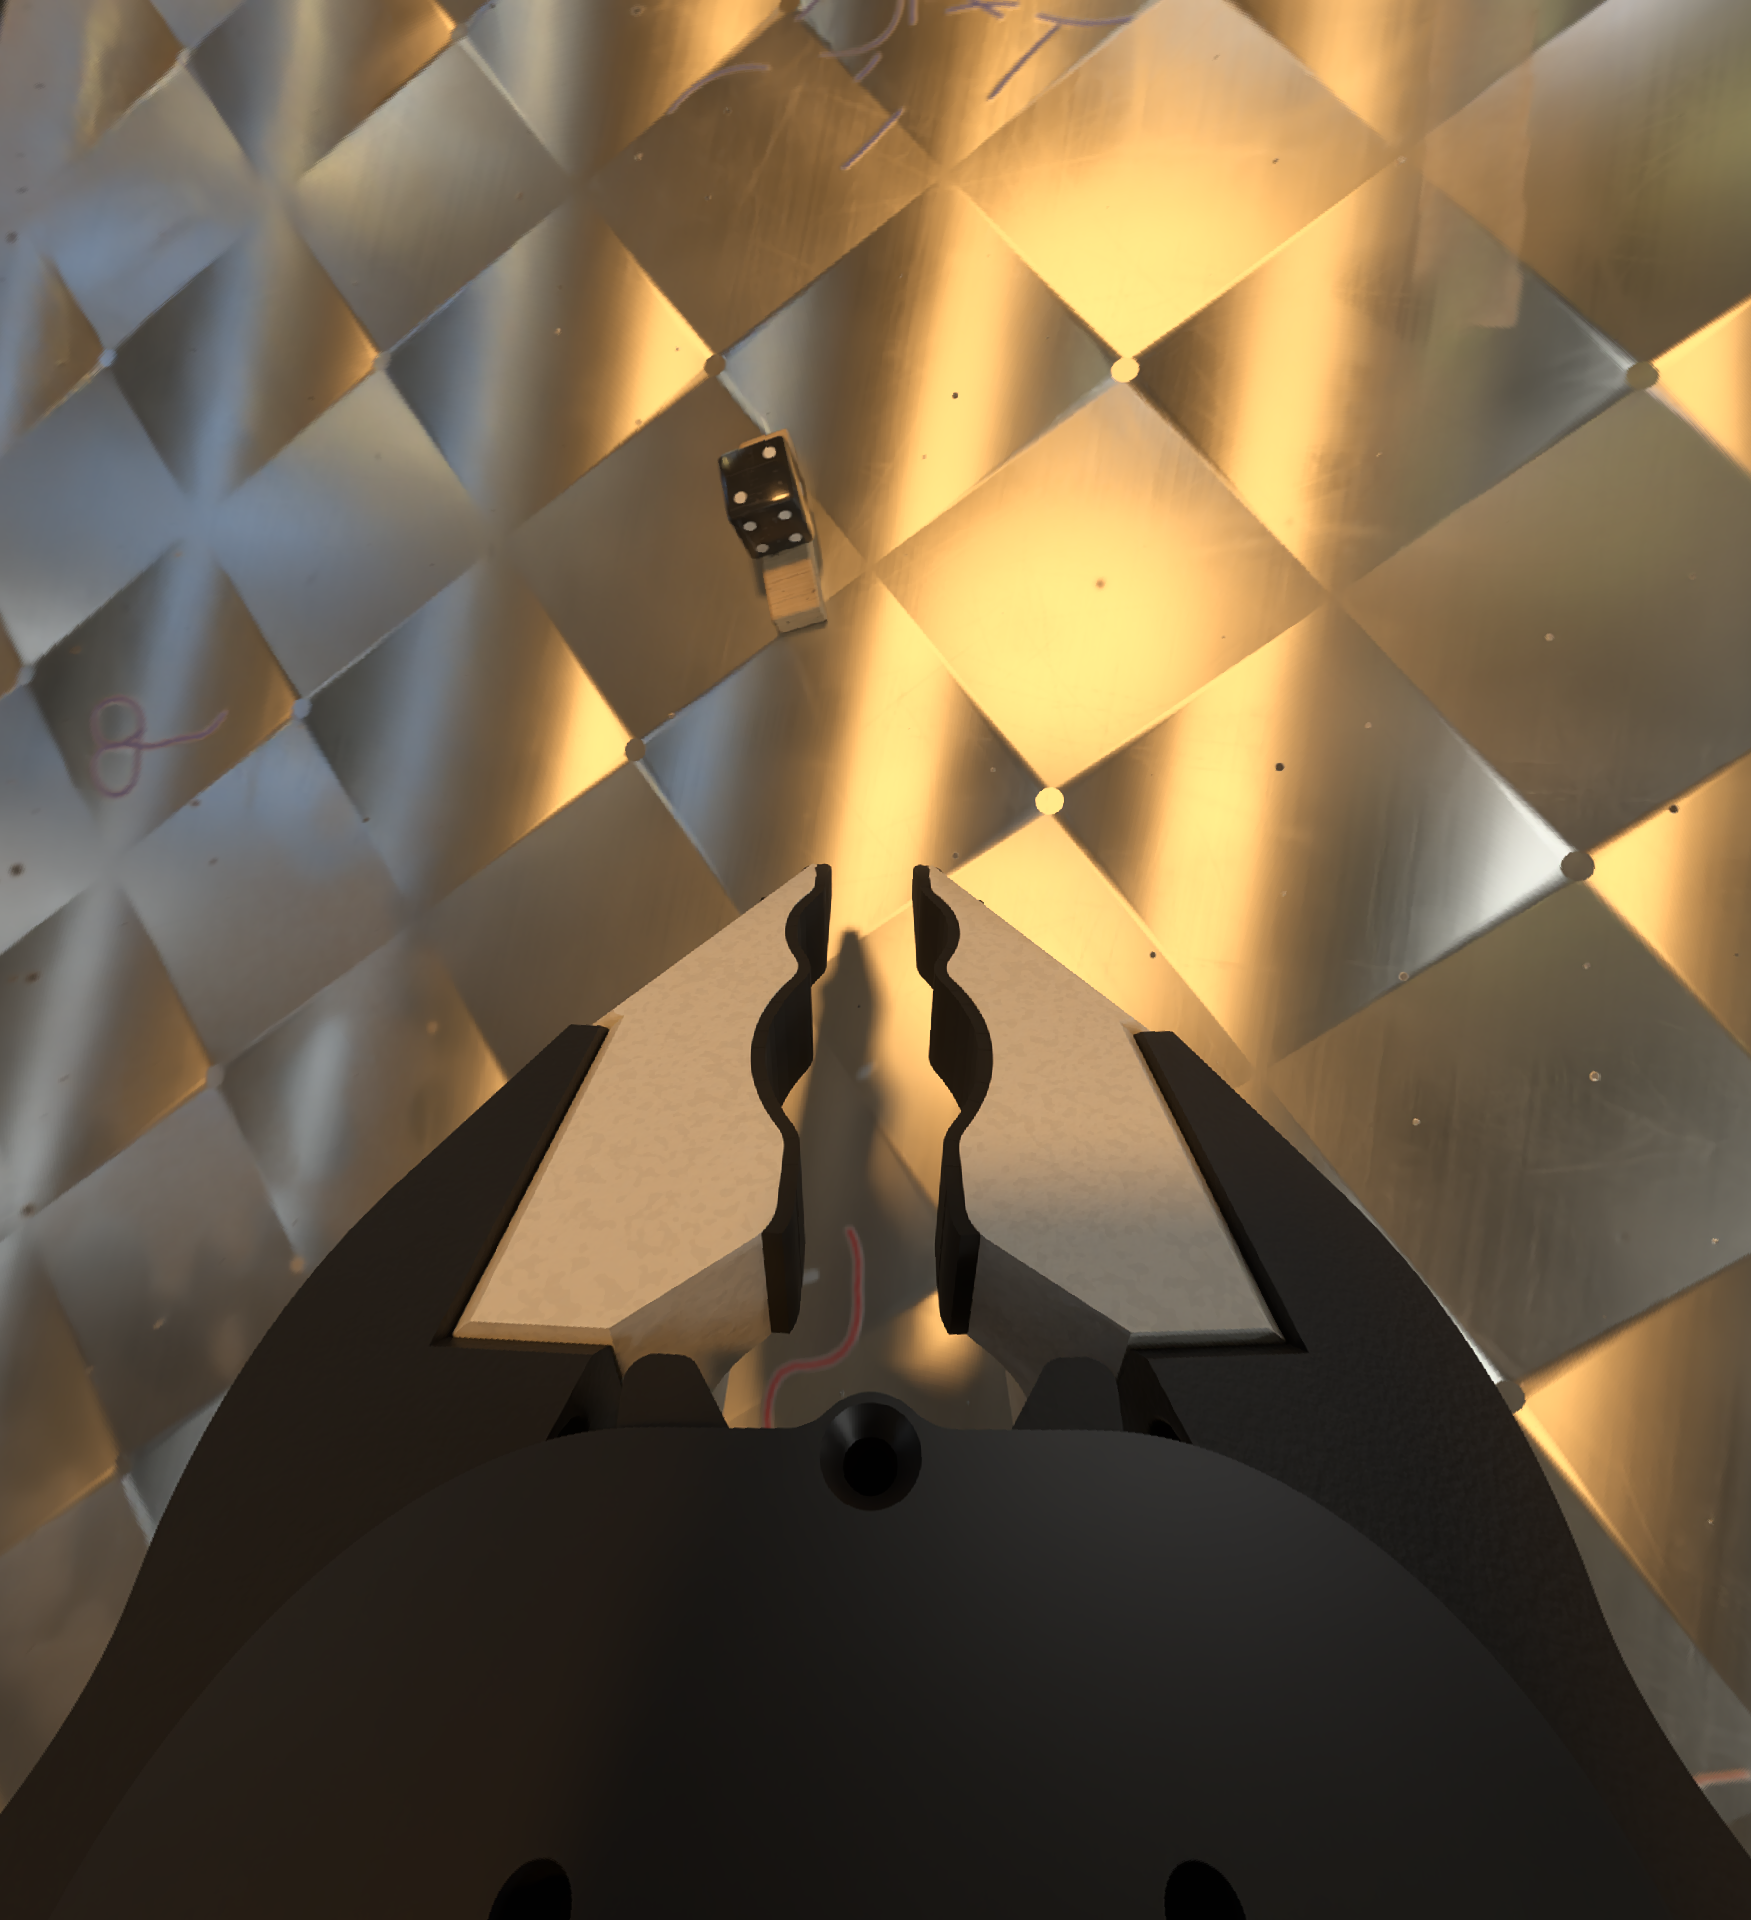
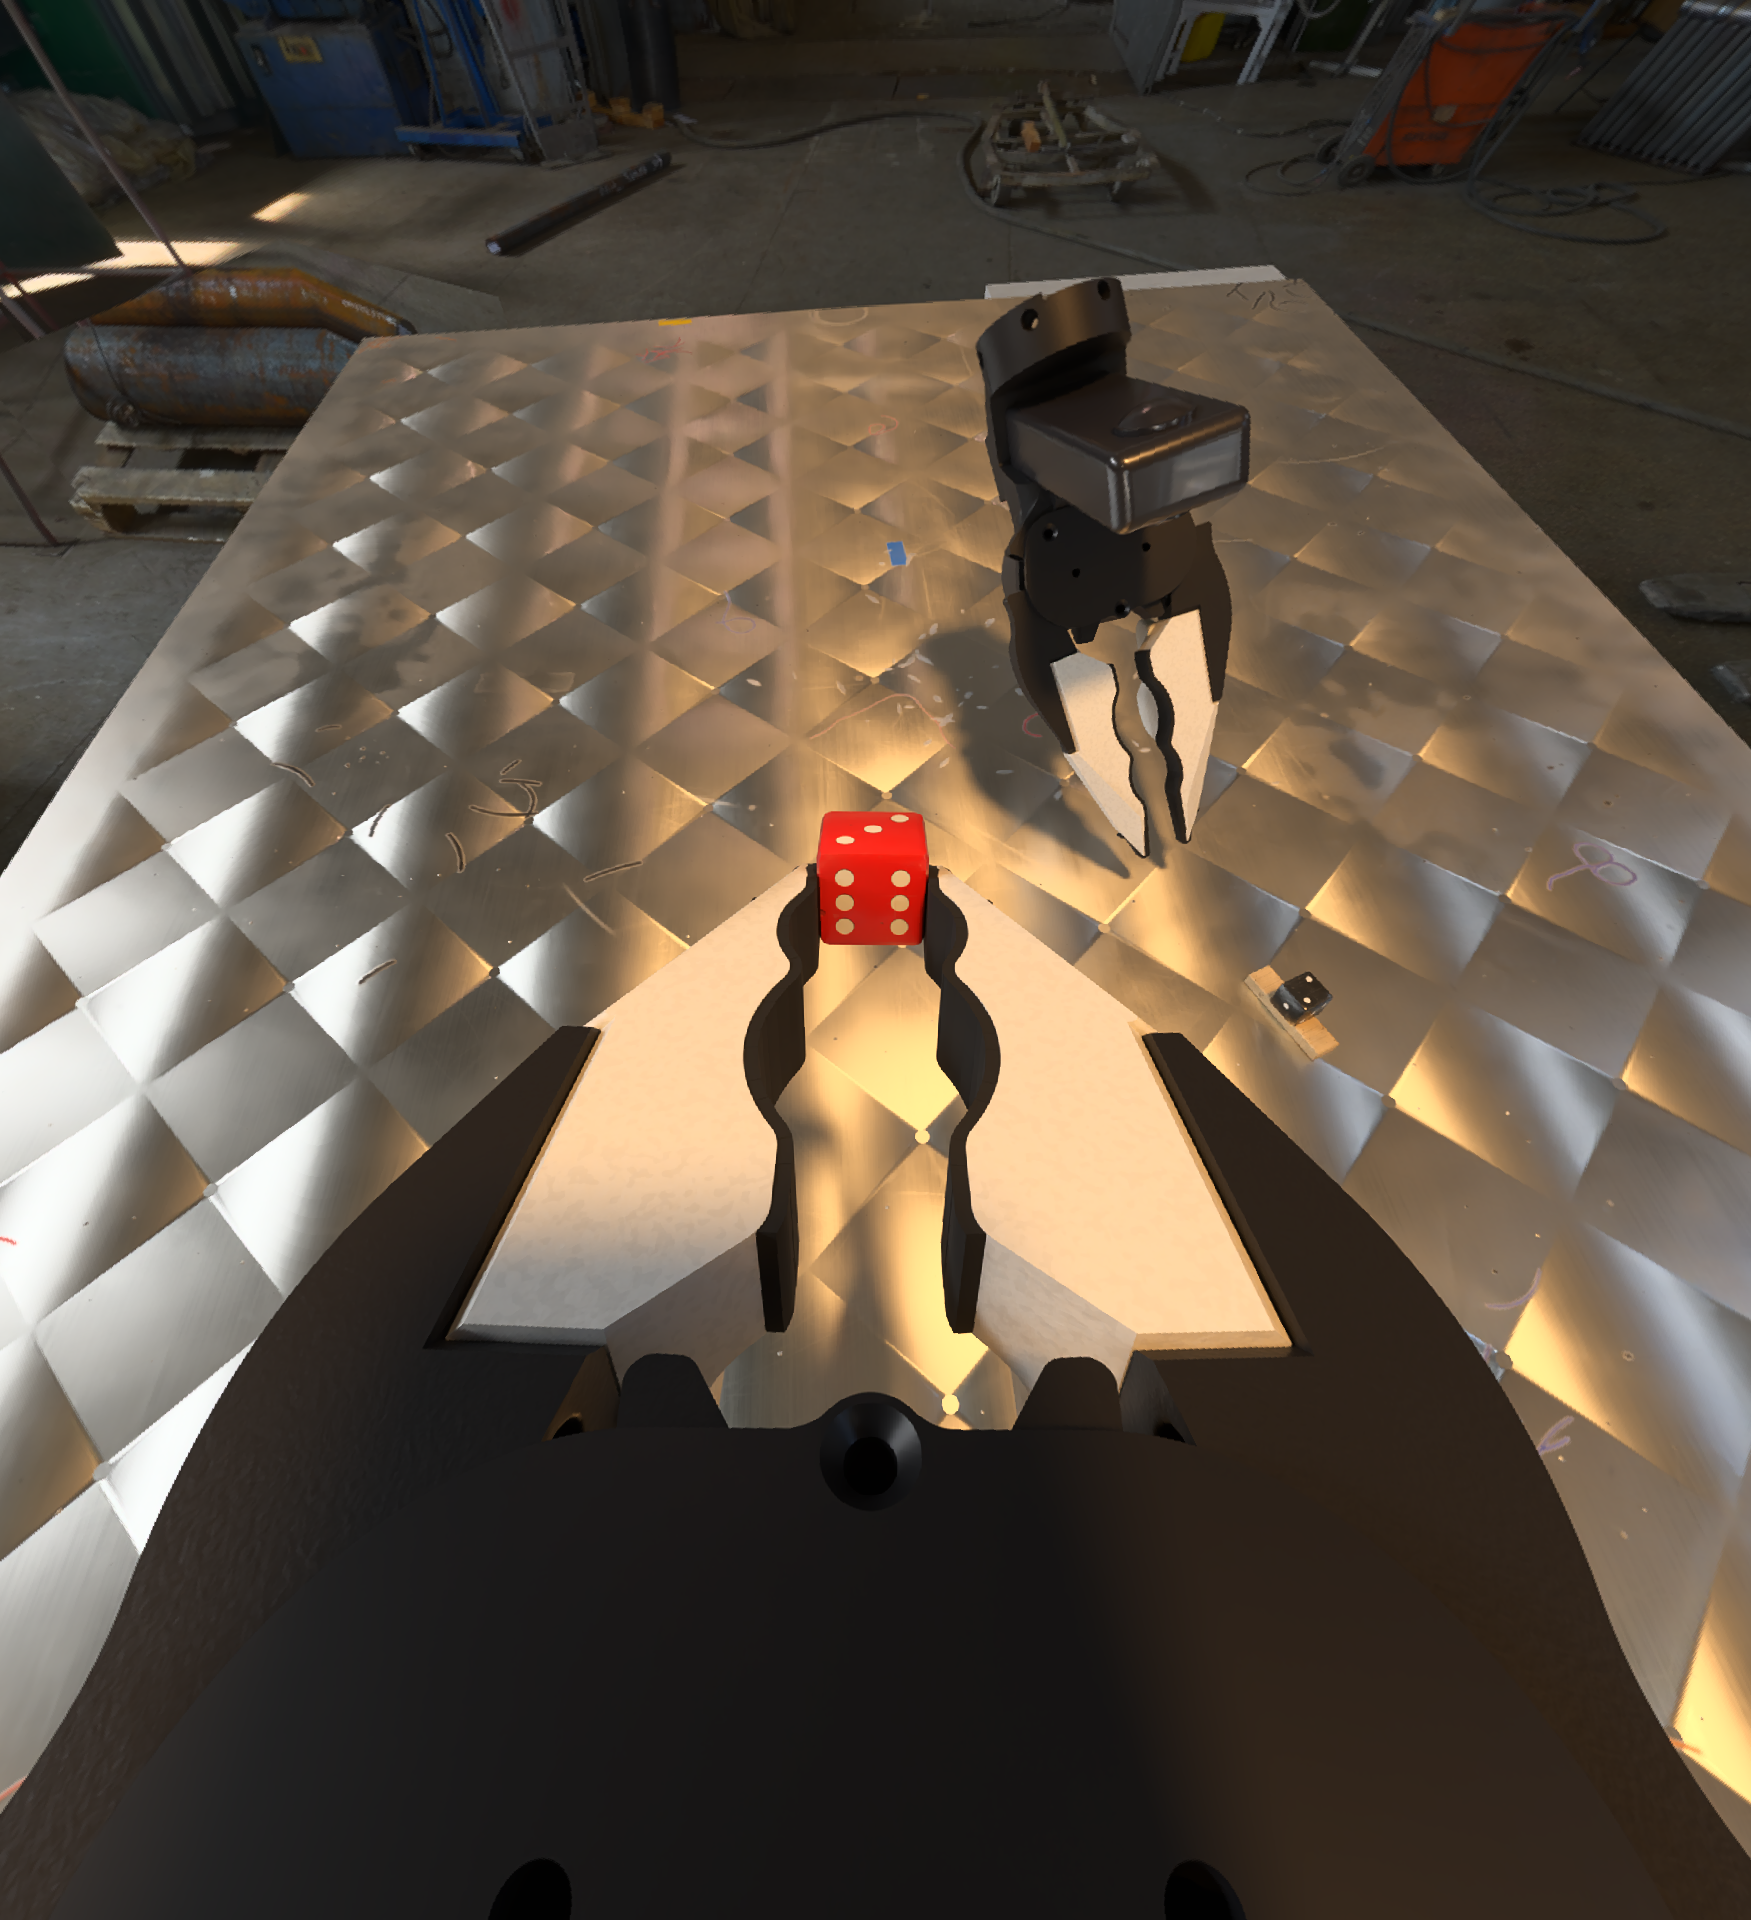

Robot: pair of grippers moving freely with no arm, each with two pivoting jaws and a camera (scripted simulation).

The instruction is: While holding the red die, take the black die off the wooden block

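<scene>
My right gripper (image 2: 872, 902) is shut on the red die (image 2: 871, 852), which sits between its fingertips above the metal table (image 2: 538, 644). The black die (image 1: 767, 497) sits on top of a small wooden block (image 1: 796, 594) on the table, ahead of my left gripper (image 1: 872, 878) and a little to its left. The left gripper's jaws stand a narrow gap apart with nothing between them. In the right wrist view the left gripper (image 2: 1162, 844) hovers over the table, pointing down, with the black die (image 2: 1302, 995) and block (image 2: 1297, 1034) nearer and to its right.
The table (image 1: 1266, 644) is a shiny sheet with a diamond pattern and faint pen marks. Beyond its far edge is a workshop floor with rusty cylinders (image 2: 206, 364), a pipe (image 2: 580, 203) and machinery.
</scene>
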